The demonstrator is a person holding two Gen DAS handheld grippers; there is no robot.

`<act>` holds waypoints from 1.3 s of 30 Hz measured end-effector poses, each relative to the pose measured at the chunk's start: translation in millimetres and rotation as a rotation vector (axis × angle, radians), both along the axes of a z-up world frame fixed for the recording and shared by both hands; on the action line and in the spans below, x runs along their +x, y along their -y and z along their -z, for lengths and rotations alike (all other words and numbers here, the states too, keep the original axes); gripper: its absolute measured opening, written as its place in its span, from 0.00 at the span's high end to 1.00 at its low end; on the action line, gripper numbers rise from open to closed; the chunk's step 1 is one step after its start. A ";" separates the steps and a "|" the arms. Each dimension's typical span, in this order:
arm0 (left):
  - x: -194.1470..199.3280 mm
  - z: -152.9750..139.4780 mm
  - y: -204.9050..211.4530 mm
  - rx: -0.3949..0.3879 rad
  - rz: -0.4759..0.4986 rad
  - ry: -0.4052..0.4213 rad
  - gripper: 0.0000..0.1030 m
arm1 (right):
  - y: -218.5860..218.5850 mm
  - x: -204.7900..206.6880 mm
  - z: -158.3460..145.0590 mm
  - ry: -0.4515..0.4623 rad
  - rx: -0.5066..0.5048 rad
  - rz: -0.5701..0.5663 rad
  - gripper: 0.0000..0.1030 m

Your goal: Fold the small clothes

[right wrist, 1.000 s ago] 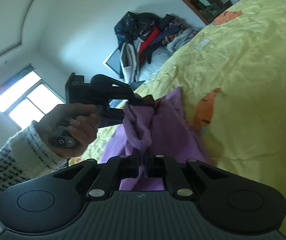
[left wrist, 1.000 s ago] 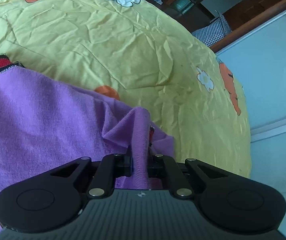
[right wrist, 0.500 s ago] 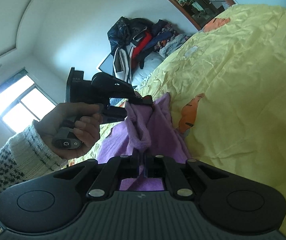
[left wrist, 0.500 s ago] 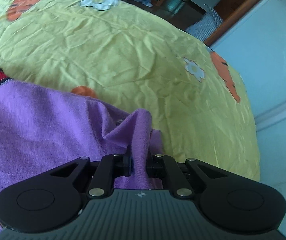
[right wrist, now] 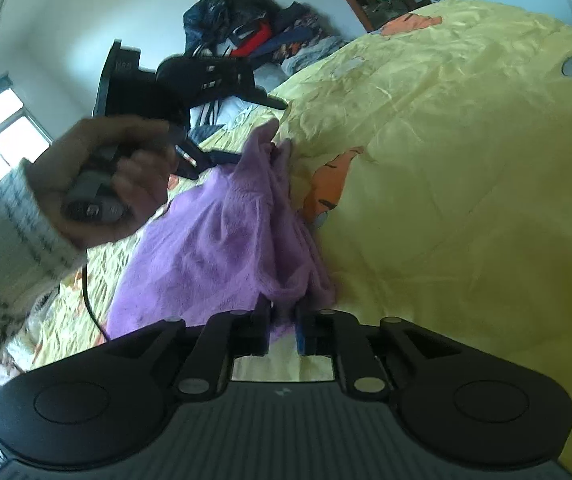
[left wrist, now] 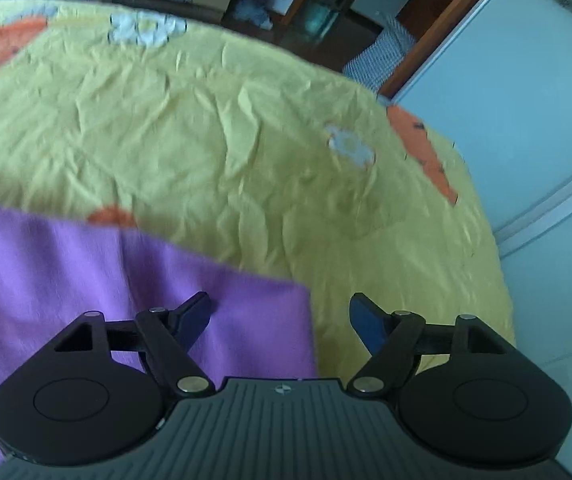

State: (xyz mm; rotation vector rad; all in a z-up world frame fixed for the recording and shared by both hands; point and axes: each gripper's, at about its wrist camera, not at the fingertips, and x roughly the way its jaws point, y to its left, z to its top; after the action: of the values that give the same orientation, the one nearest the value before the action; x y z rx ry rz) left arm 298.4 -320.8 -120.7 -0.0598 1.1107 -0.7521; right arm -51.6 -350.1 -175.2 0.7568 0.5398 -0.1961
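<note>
- Left tongs (left wrist: 279,312) have just been opening, now spread and empty above the purple garment (left wrist: 85,272), which lies on the yellow bed (left wrist: 245,152).
- Right tongs (right wrist: 283,330), jaws just easing apart, pinch a bunched fold of it.
- One fold seems laid; more folding remains.

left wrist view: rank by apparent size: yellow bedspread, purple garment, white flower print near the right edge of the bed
1. yellow bedspread, fills most of the frame.
2. purple garment, lower left; partly hidden by the open left gripper and nearer the camera, so its share is inflated.
3. white flower print, smallest by far.
</note>
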 end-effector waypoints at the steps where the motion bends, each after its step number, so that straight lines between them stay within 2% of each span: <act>1: 3.6 -6.2 -5.2 -0.020 -0.014 -0.006 0.25 | 0.1 -3.0 -3.5 -0.005 -0.016 0.004 0.84; 2: 7.4 -14.3 -14.6 -0.056 -0.035 -0.010 0.23 | 0.8 -7.1 -8.3 -0.002 -0.035 0.009 0.78; 3: 10.9 -23.3 -26.3 -0.093 -0.050 -0.008 0.16 | 2.3 -11.3 -12.8 0.006 -0.058 0.021 0.72; 4: 12.9 -32.3 -39.0 -0.116 -0.059 0.005 0.10 | 4.1 -15.0 -19.3 0.024 -0.091 0.031 0.71; 6: 10.9 -47.8 -66.4 -0.124 -0.079 0.058 0.03 | 11.0 -15.8 -32.3 0.096 -0.137 0.005 0.71; 7: 8.3 -51.7 -80.3 -0.111 -0.079 0.088 0.03 | 15.4 -11.0 -38.8 0.121 -0.149 -0.018 0.71; 10: 2.2 -47.9 -114.8 -0.016 -0.087 0.159 0.03 | 29.3 24.4 -53.0 0.193 -0.132 -0.170 0.71; 11: 1.6 -42.9 -124.2 0.016 -0.093 0.180 0.03 | 34.2 44.1 -56.6 0.187 -0.130 -0.230 0.71; 14: 3.7 -23.0 -144.7 0.086 -0.121 0.203 0.04 | 41.9 109.3 -61.4 0.130 -0.184 -0.362 0.71; 18: 6.3 8.9 -142.0 0.234 -0.092 0.299 0.12 | 47.1 174.3 -52.0 0.033 -0.273 -0.410 0.70; 20: 6.8 25.0 -137.3 0.301 -0.080 0.326 0.12 | 42.6 194.2 -42.6 -0.010 -0.348 -0.438 0.70; 23: 6.8 38.7 -151.0 0.270 -0.117 0.325 0.04 | 30.9 221.8 -22.7 -0.131 -0.550 -0.460 0.71; 24: 10.4 42.9 -157.1 0.251 -0.134 0.305 0.00 | 34.1 226.8 -15.7 -0.141 -0.566 -0.459 0.71; 25: 13.6 47.5 -165.0 0.220 -0.157 0.277 0.00 | 41.7 228.0 -10.7 -0.119 -0.538 -0.450 0.71; 26: 14.3 48.0 -168.9 0.207 -0.164 0.287 0.00 | 50.2 231.1 -7.9 -0.115 -0.506 -0.433 0.67; 27: 14.1 47.7 -169.0 0.213 -0.154 0.301 0.00 | 55.0 235.0 -6.4 -0.117 -0.499 -0.429 0.61; 29: 14.4 43.4 -170.3 0.209 -0.180 0.272 0.00 | 59.2 241.8 -5.6 -0.132 -0.507 -0.418 0.49; 30: 13.3 38.2 -173.4 0.208 -0.204 0.252 0.01 | 60.2 242.9 -7.1 -0.139 -0.512 -0.418 0.47; 31: 8.7 31.8 -174.6 0.200 -0.216 0.245 0.07 | 60.8 240.5 -10.5 -0.140 -0.518 -0.410 0.47; 33: -13.6 15.5 -181.9 0.162 -0.208 0.269 0.04 | 56.2 222.4 -26.2 -0.103 -0.536 -0.397 0.46; 35: -38.3 6.6 -187.0 0.131 -0.163 0.280 0.02 | 47.6 201.5 -36.3 -0.065 -0.500 -0.453 0.46; 37: -56.0 4.8 -201.0 0.096 -0.161 0.254 0.00 | 42.6 180.8 -37.4 -0.099 -0.457 -0.467 0.35; 38: -59.0 7.4 -209.9 0.071 -0.162 0.224 0.00 | 45.4 171.1 -36.5 -0.109 -0.427 -0.462 0.22; 39: -59.5 12.0 -222.3 0.042 -0.171 0.175 0.00 | 50.9 163.7 -33.9 -0.120 -0.387 -0.470 0.21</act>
State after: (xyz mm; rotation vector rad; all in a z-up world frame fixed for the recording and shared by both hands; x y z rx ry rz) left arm 238.9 -98.5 -132.7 -0.0518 0.9410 -0.5692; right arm 112.1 -401.0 -141.3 0.2298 0.7514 0.0917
